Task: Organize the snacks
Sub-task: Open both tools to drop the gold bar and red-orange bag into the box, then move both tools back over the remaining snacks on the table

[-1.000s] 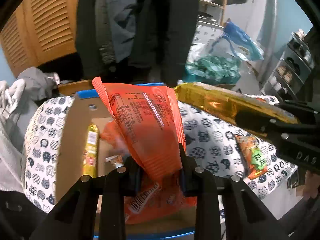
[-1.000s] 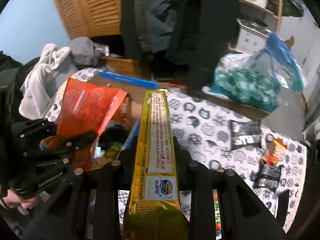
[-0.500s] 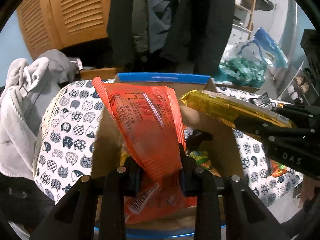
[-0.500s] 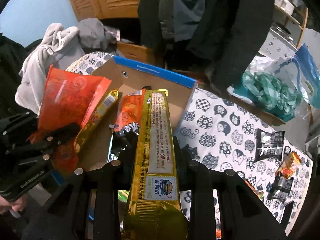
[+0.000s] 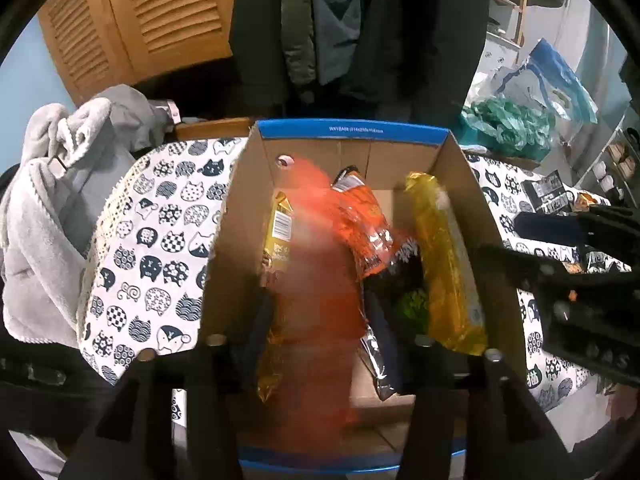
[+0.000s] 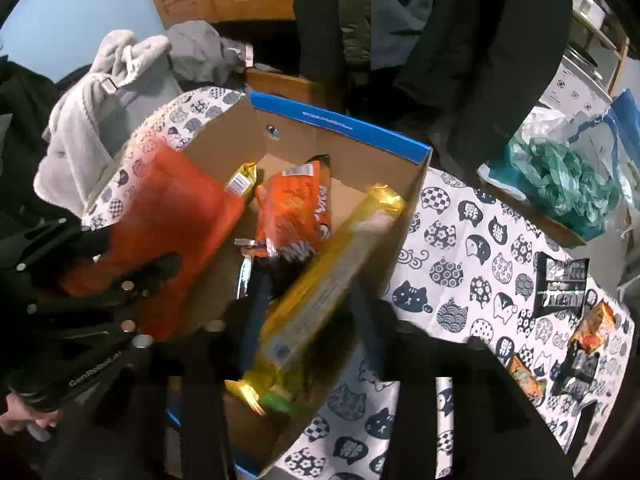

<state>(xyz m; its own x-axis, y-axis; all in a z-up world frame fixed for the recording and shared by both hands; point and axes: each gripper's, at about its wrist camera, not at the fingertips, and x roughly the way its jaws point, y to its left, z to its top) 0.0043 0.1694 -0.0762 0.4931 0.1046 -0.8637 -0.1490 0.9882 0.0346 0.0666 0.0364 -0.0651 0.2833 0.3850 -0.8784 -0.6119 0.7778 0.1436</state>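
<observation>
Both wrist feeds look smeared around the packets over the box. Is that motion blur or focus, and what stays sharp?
Motion blur, likely. Left wrist view: the orange packet is a streak, while the cardboard box rim and cat-print cloth stay crisp. Right wrist view: the gold packet is smeared lengthwise; the black packets on the cloth stay sharp. Both feeds bow at the edges.

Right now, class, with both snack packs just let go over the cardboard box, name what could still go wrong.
1. The long gold pack slants against the box's right wall, its top at the rim, so it may tip out onto the cat-print cloth.
2. The blurred orange bag drops between the opening jaws of the left tool and could snag there.
3. Several packs lie unsorted on the cloth.
</observation>
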